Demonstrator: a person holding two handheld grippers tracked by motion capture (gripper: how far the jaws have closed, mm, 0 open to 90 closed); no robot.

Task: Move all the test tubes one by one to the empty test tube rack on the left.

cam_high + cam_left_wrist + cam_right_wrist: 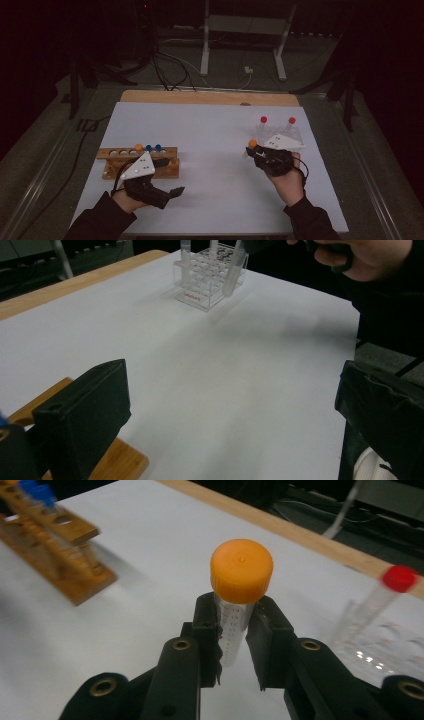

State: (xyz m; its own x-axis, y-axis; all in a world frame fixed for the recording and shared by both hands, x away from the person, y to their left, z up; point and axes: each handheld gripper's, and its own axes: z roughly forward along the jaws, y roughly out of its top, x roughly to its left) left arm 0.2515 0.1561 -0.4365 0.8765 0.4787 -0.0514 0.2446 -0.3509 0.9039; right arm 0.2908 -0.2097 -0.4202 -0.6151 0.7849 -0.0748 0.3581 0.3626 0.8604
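**Orange-capped tube riding in a narrow grip beside the clear rack**

The orange-capped tube (239, 611) is sitting upright between the jaws of the right gripper (234, 645), which are closing on its clear body just under the cap; most of the tube is hanging below the pinch. In the high view it is hovering at the near-left corner of the clear rack (295, 136), which is already carrying two red-capped tubes (263, 120).

The grip is looking like the weak point: the pads are catching a smooth round wall over a short stretch, so a tilt of the hand could be letting the tube swivel or slide down. If the tube is heading for a hole in the clear rack, a slanted bottom tip may be striking the grid and nudging the light rack across the white sheet (210, 135), or knocking a red-capped neighbour.

The left gripper (172, 192) is resting low in front of the wooden rack (112, 171), jaws standing wide apart and holding nothing; it is steadying neither rack, so any push is going unchecked.
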